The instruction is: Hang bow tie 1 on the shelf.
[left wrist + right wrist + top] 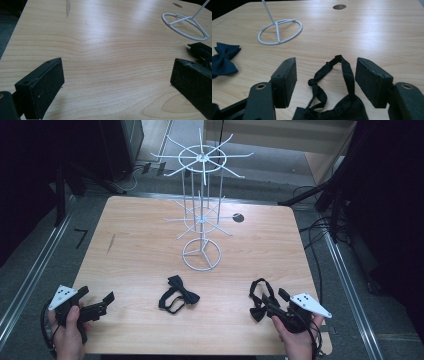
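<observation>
Now the right gripper [325, 82], jaws spread around the black bow tie [334, 100] near the white display stand [202, 195], should pinch its strap loop squarely; left gripper [117, 85] idles spread.

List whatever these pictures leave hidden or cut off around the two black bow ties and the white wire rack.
- Black bow tie by the right gripper: its knot runs off the bottom edge, right gripper view.
- Middle black bow tie: mostly behind the left gripper's jaw, left gripper view.
- White wire rack: hooks cut off by the top edge, right gripper view.
</observation>
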Demonstrator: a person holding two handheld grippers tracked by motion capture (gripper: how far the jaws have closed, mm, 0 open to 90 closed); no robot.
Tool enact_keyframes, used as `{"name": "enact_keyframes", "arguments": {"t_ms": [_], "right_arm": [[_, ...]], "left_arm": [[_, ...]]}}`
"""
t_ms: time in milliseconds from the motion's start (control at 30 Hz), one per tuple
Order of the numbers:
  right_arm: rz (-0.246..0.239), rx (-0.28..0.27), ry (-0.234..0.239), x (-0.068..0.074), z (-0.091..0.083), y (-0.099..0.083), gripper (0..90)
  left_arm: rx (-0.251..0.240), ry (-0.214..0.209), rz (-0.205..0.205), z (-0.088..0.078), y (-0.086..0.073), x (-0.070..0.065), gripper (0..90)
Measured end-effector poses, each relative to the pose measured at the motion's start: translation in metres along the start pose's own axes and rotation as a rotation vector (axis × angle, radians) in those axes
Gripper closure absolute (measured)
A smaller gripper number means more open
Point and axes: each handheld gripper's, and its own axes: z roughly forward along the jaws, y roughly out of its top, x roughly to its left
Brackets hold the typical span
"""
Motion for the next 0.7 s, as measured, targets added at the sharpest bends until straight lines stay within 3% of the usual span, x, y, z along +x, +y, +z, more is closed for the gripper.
{"name": "enact_keyframes", "arguments": {"t_ms": [700], "right_arm": [[-0.033, 0.012, 0.072, 0.038, 0.018, 0.003, 35.4]], "left_arm": [[0.000, -0.004, -0.001, 0.000, 0.000, 0.000, 0.0]]}}
